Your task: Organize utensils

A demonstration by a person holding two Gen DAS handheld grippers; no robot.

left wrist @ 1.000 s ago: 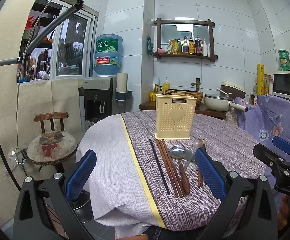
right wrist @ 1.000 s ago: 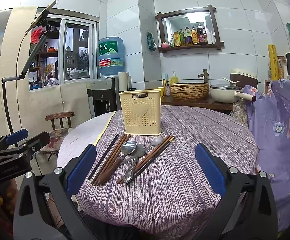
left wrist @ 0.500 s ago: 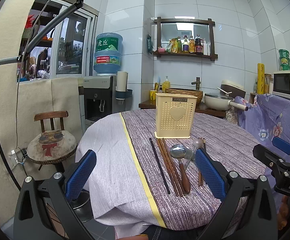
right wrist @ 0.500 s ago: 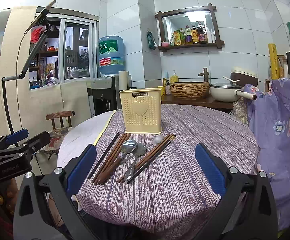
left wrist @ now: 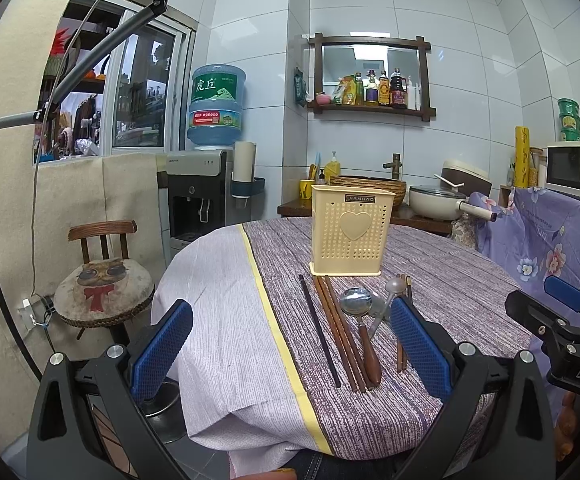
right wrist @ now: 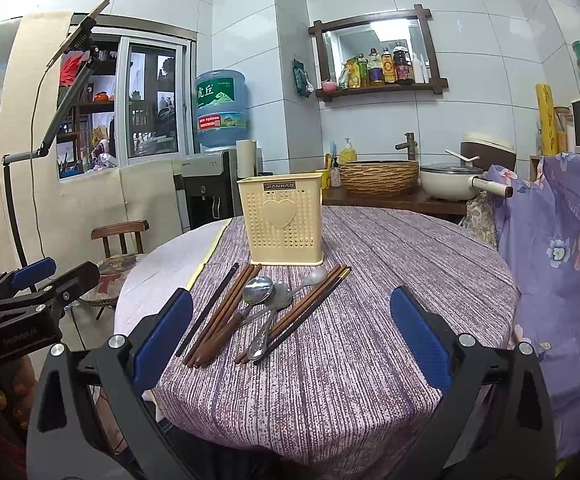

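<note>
Both blue-padded grippers, left [left wrist: 290,340] and right [right wrist: 291,336], agape and empty, near brown wooden chopsticks [right wrist: 226,312] and steel spoons [right wrist: 258,290] before perforated cream plastic holder [right wrist: 284,224].

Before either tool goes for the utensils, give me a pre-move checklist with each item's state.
1. Left tool open and empty: ok.
2. Right tool open and empty: ok.
3. Cream perforated plastic holder with heart upright: ok.
4. Holder empty inside: cannot tell, the interior is hidden.
5. Brown wooden chopsticks and metal spoons lying flat on the purple striped tablecloth: ok.
6. Utensils separated for single picks: not ok, the spoons overlap.
</note>
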